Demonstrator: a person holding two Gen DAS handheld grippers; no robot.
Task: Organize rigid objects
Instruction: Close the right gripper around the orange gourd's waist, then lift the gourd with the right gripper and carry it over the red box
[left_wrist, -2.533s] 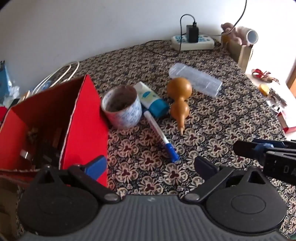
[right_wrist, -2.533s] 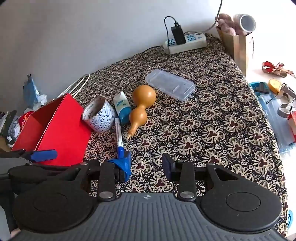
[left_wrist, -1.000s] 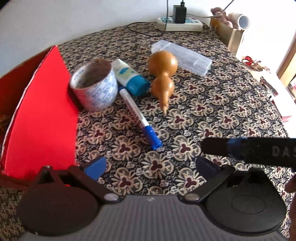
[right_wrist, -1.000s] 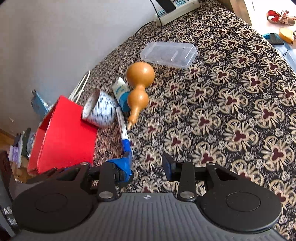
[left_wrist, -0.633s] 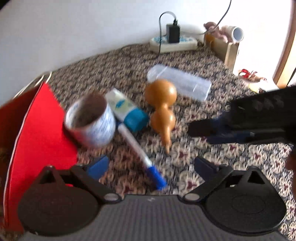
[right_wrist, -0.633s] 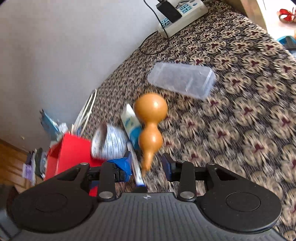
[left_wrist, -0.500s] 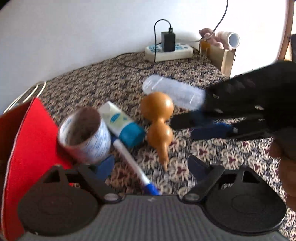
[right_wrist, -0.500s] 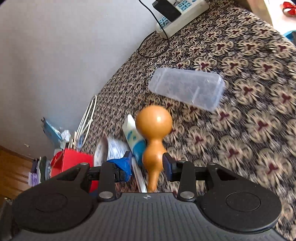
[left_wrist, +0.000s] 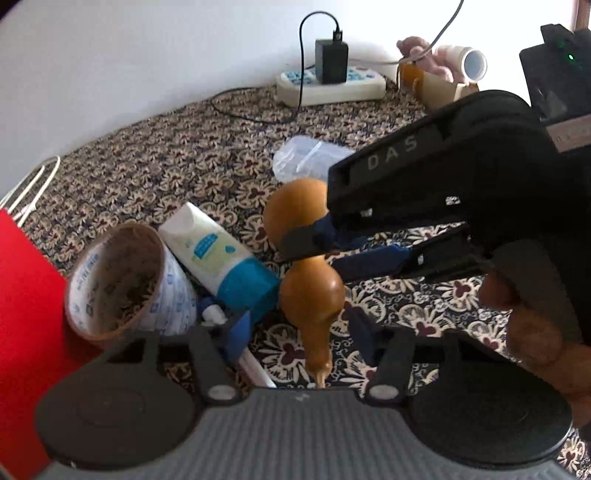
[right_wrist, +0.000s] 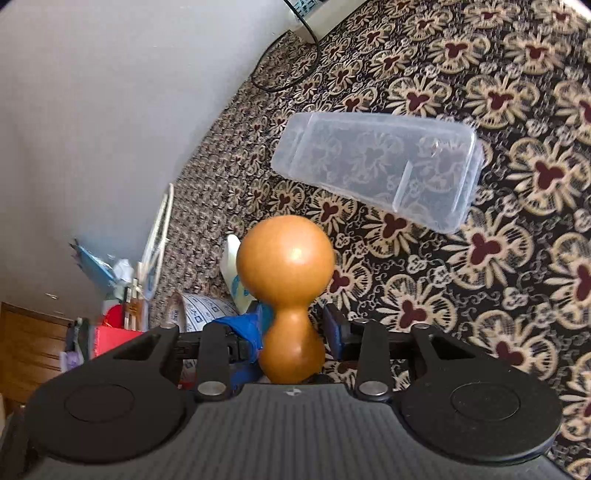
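Observation:
A brown gourd (left_wrist: 308, 280) lies on the patterned cloth; it also shows in the right wrist view (right_wrist: 286, 291). My right gripper (right_wrist: 293, 334) is open with its blue pads on either side of the gourd's narrow waist; it reaches in from the right in the left wrist view (left_wrist: 314, 251). My left gripper (left_wrist: 299, 332) is open and empty, its fingers flanking the gourd's pointed lower end. A blue-capped tube (left_wrist: 221, 254), a tape roll (left_wrist: 125, 284) and a white marker (left_wrist: 255, 365) lie to the left. A red box (left_wrist: 26, 295) stands at far left.
A clear plastic case (right_wrist: 380, 166) lies beyond the gourd, also showing in the left wrist view (left_wrist: 306, 158). A power strip with charger (left_wrist: 328, 81) and a wooden holder (left_wrist: 439, 85) sit at the back by the wall. White cables (left_wrist: 26, 195) lie at left.
Both grippers moved forward to the gourd. My right gripper swung in from the right and now straddles its waist; my left gripper closed the distance and narrowed somewhat around its tip.

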